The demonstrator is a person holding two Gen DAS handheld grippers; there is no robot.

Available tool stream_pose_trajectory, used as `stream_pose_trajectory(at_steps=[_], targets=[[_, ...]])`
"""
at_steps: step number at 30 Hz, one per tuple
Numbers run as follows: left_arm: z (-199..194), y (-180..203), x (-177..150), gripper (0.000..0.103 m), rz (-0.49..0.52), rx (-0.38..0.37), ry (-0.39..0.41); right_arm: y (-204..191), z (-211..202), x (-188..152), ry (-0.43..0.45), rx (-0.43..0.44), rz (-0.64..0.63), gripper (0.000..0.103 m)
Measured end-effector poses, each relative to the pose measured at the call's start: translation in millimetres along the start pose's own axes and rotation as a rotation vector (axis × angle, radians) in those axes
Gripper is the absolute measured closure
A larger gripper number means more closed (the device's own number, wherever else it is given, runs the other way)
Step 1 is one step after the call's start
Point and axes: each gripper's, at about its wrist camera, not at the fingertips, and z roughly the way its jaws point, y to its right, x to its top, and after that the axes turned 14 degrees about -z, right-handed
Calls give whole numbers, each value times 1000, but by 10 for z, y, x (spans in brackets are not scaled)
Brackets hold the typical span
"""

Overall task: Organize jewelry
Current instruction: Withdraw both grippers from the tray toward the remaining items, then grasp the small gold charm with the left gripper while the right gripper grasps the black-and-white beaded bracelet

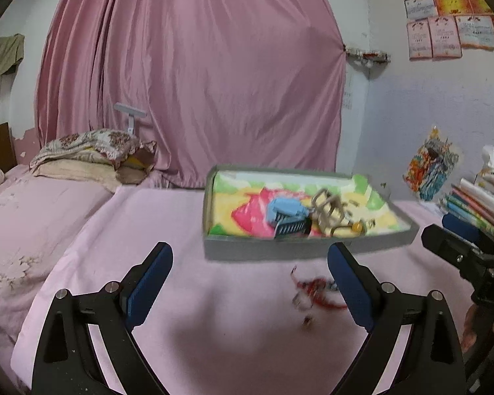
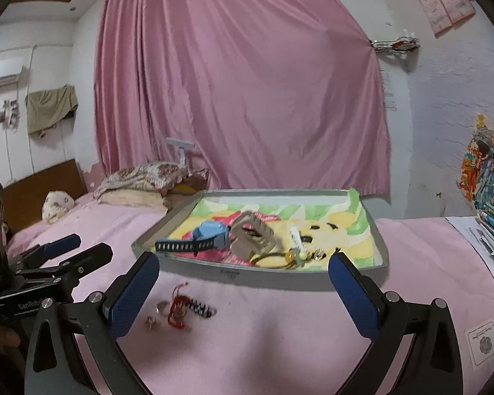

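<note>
Both hand-held grippers, left gripper (image 1: 250,283) and right gripper (image 2: 243,293), hovered spread wide and empty over the pink bedspread (image 2: 280,345). The tangled red cord bracelet (image 2: 178,307) lay near the shallow grey tray (image 2: 280,278), beside the right gripper's left finger, nearer the left gripper's right finger.

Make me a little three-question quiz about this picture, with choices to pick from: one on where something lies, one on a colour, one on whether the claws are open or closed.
1. Where does the red string bracelet lie?
A. inside the tray
B. on the pink sheet in front of the tray
C. on the pillow

2. What colour is the watch in the tray?
A. blue
B. white
C. orange

3. How do the two claws stand?
A. both open and empty
B. left shut on the bracelet
C. both shut

Answers: 1 B, it sits on the pink sheet outside the tray's near wall. 2 A, its body is light blue. 3 A, the left claw and right claw each show wide-apart fingers with nothing between.
</note>
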Motion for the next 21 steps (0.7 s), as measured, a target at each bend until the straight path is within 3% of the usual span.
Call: stream_pose_trajectory(at_steps=[10,14,18,21], targets=[[127,-109,-231,11,-15,2,-178,-71,238,-199,-178,76,-59,2],[158,-76,-265,13,-4,-22,-206,-98,344,-235,-246,128,-80,21],[223,-12,-287,29,19,-42,-248,-128,471,-263,-315,186,-103,37],[280,15,-317,42,26,-57,-287,-148,555,-266,-352,234,-111,43]])
